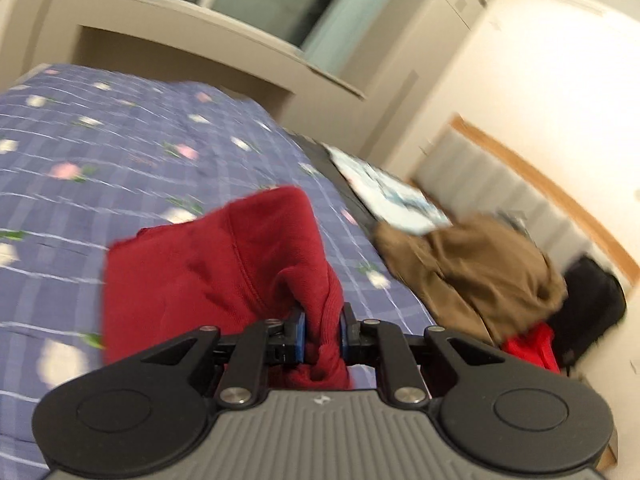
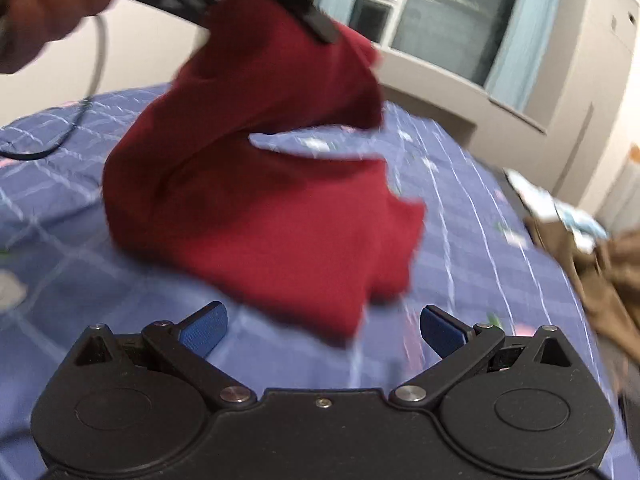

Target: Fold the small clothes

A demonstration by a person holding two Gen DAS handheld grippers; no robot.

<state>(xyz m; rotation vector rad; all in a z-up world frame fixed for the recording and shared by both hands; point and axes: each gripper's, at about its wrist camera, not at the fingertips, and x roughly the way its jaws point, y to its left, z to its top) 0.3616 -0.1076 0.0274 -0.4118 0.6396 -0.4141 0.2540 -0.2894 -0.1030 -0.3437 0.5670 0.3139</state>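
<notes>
A dark red garment (image 1: 208,272) lies partly on the blue flowered bedspread (image 1: 120,140). My left gripper (image 1: 322,332) is shut on a bunched edge of it and lifts that part off the bed. In the right wrist view the red garment (image 2: 260,200) hangs from the left gripper (image 2: 280,4) at the top, its lower part resting on the bedspread (image 2: 460,240). My right gripper (image 2: 324,332) is open and empty, just in front of the garment's near edge.
A brown garment (image 1: 472,272), a bright red cloth (image 1: 532,348) and a black bag (image 1: 592,304) lie at the bed's right side, with a white patterned item (image 1: 388,192) behind. A black cable (image 2: 80,116) trails over the bed's left. A window is behind.
</notes>
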